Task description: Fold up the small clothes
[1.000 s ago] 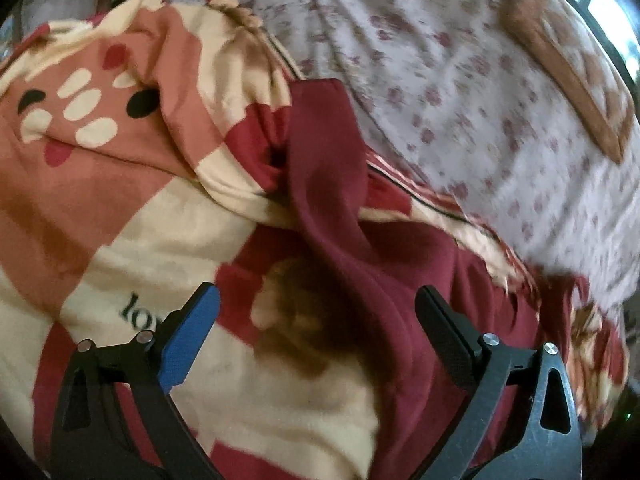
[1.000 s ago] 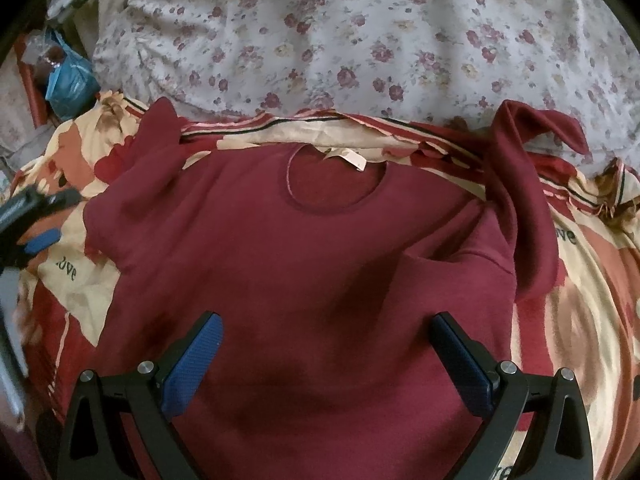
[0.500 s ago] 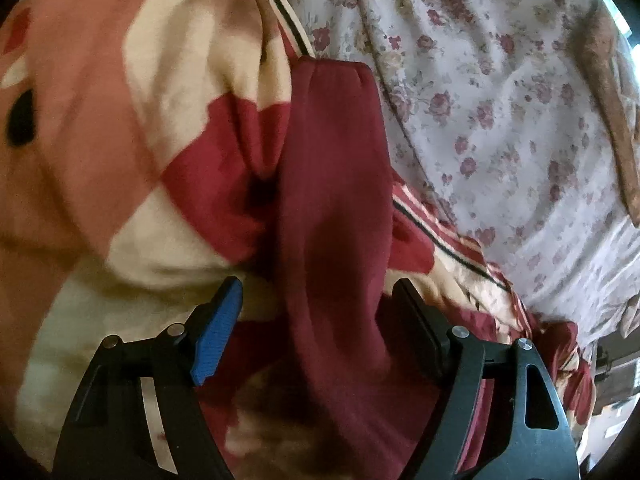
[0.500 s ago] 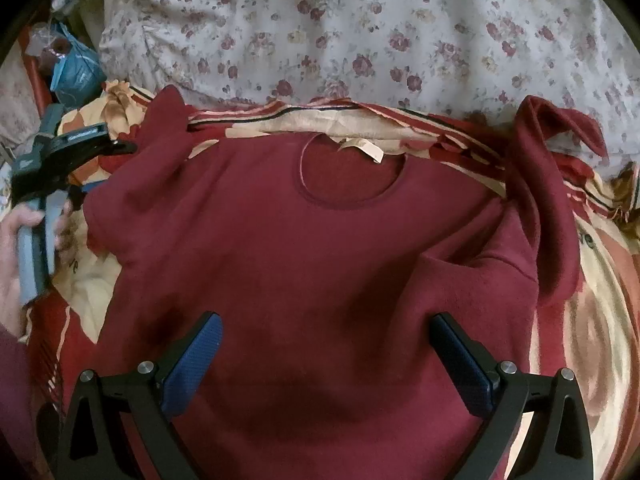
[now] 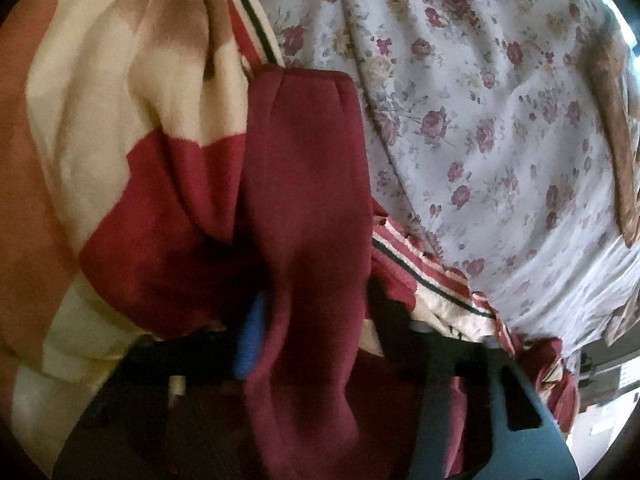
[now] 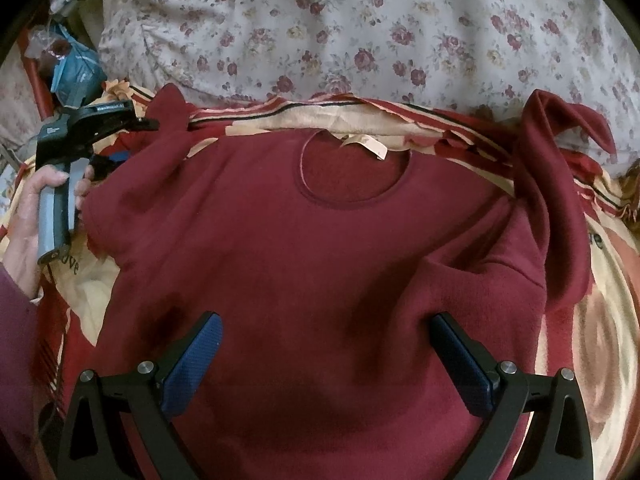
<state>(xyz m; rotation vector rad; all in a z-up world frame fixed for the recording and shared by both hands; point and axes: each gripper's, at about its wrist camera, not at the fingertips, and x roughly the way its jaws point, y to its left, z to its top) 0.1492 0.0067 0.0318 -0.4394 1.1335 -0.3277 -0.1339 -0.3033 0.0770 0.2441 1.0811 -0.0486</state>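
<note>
Between the fingers of the left gripper (image 5: 312,328), jaws wide a second ago are now closed on the sleeve (image 5: 308,200) of the maroon sweatshirt (image 6: 320,264), which lies flat on the patterned blanket (image 6: 600,320). Sleeve fold can begin. Right gripper (image 6: 326,364) hovers wide open above the hem, holding nothing.

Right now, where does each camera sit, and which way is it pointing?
Left wrist: on the left gripper, close over the sweater's sleeve, which lies between its fingers; facing the flowered sheet.
Right wrist: on the right gripper, open above the sweater, looking toward its collar; the person's left hand shows.
Shared: sweater, patterned blanket, sheet.
</note>
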